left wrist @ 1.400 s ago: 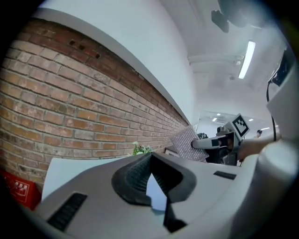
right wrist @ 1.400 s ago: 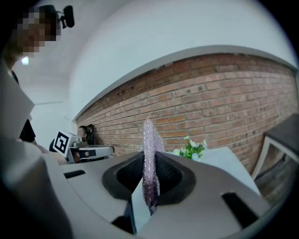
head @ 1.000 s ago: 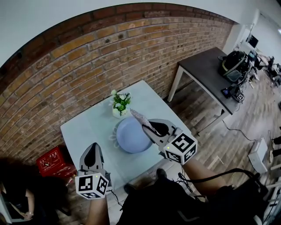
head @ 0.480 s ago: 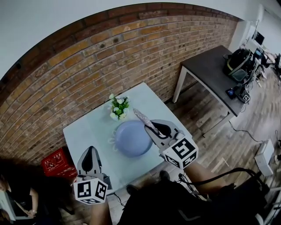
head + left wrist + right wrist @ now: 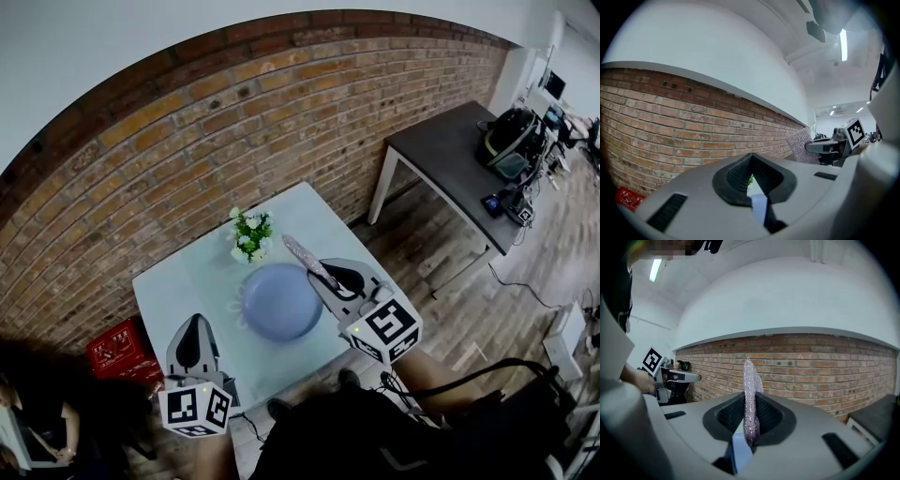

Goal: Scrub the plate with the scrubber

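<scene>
Plate (image 5: 279, 302) lies flat on the pale table (image 5: 169, 281), just in front of a small potted plant (image 5: 249, 234). By its right rim, the right gripper (image 5: 325, 275) pinches the glittery scrubber (image 5: 306, 255). The left gripper (image 5: 194, 330), jaws closed on nothing, hangs near the table's front left edge.

The round pale-blue plate (image 5: 279, 302) lies flat on the desk (image 5: 180, 281). The thin, glittery scrubber (image 5: 750, 394) stands edge-on, pinched in my right tongs (image 5: 749, 425), near its rim.
</scene>
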Tool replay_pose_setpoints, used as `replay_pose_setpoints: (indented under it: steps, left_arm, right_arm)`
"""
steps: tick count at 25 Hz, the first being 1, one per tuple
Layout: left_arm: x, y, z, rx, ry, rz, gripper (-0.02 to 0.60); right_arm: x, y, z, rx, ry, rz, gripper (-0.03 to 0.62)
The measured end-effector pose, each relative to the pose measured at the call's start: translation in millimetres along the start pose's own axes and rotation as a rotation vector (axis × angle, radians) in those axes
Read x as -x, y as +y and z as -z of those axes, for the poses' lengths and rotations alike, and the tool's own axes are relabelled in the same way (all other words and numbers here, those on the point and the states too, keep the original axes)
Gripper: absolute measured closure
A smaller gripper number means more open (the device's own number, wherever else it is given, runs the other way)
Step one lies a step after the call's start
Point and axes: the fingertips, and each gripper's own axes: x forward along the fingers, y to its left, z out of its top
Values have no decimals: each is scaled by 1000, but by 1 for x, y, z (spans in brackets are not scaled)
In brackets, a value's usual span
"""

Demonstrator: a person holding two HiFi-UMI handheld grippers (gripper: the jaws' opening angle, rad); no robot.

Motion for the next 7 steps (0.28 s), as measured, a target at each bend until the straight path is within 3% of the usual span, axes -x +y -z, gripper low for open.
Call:
replay_pose_setpoints:
  steps: [7]
  left_arm:
    - [-7, -4, -11, -4, -20, 5, 572]
  right_arm:
    - [2, -1, -3, -7, -11, 5, 528]
